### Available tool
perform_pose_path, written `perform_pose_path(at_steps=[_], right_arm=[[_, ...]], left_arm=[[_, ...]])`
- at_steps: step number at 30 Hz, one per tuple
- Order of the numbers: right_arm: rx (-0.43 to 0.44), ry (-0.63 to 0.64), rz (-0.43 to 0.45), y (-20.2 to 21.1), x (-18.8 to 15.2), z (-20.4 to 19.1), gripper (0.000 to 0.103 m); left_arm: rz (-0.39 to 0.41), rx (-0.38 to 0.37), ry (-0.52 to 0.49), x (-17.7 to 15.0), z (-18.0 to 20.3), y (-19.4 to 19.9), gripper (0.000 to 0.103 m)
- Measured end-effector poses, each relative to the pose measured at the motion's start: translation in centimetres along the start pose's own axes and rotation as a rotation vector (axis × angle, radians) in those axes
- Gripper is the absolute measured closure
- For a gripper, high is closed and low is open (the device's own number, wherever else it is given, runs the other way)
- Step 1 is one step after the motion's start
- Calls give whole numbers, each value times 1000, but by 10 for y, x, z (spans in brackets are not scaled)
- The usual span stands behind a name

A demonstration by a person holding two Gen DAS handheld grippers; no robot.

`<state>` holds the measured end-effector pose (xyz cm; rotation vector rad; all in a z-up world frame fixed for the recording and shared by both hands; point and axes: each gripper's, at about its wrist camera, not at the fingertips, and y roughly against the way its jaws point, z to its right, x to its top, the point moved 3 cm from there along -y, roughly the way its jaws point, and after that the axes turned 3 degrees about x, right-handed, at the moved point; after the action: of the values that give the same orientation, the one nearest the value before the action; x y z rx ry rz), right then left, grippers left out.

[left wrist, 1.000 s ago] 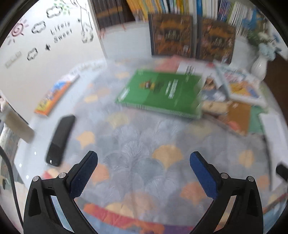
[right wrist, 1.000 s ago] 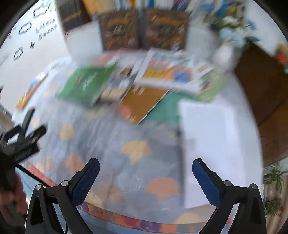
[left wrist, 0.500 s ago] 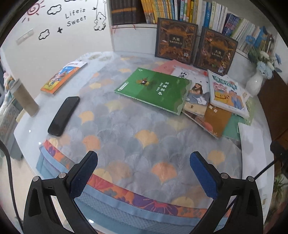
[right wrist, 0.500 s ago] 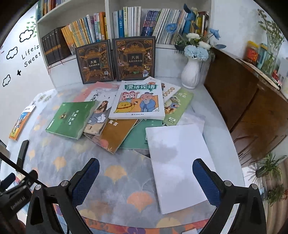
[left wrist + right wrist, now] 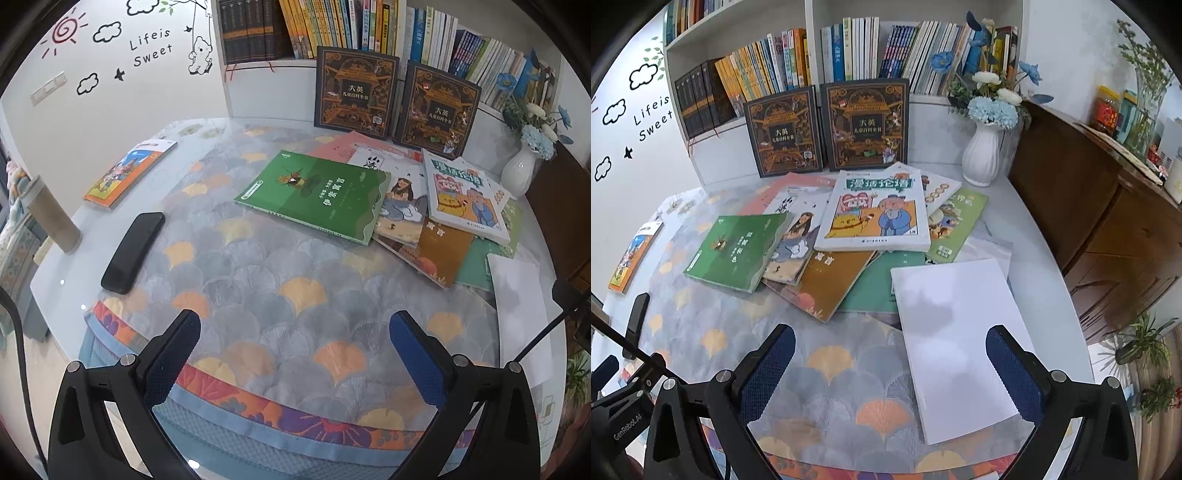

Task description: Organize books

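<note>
We note both wrist views look down across the patterned table from its near edge; both share the flat green paperback [image 5: 314,197] [image 5: 735,251].

Bright, even light; sharp; fisheye-bent edges

A white table [image 5: 51,273] carries a patterned cloth [image 5: 258,295], scattered books [image 5: 875,210], a phone [image 5: 133,251] and a vase [image 5: 982,155].

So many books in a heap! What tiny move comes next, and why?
Probably ease the right gripper forward onto the white book: it lies nearest, on top of the pile's edge, and both the right gripper and the left gripper are open and empty.
</note>
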<state>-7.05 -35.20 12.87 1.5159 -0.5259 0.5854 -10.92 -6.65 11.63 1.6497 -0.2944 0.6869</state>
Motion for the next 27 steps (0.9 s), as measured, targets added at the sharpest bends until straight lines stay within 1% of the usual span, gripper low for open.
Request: perform_pose_path(at_steps=[3, 5, 9, 13, 19, 27], right_arm=[[-1, 2, 8, 3, 2, -3, 0], [5, 4, 9, 4, 3, -6, 0], [6, 21, 27, 6, 3, -14, 0], [8, 28, 36, 6, 6, -21, 0], [0, 46, 29, 5, 4, -30, 0], [8, 55, 9, 2, -1, -43, 0]], left_arm=[[3, 2, 1, 4, -4, -1, 1], [18, 18, -4, 11, -10, 0, 1], [48, 24, 1, 26, -23, 3, 1], [63, 26, 5, 32, -32, 3, 1], [60, 42, 1, 29, -42, -1, 1], [31, 25, -2, 27, -46, -10, 1]])
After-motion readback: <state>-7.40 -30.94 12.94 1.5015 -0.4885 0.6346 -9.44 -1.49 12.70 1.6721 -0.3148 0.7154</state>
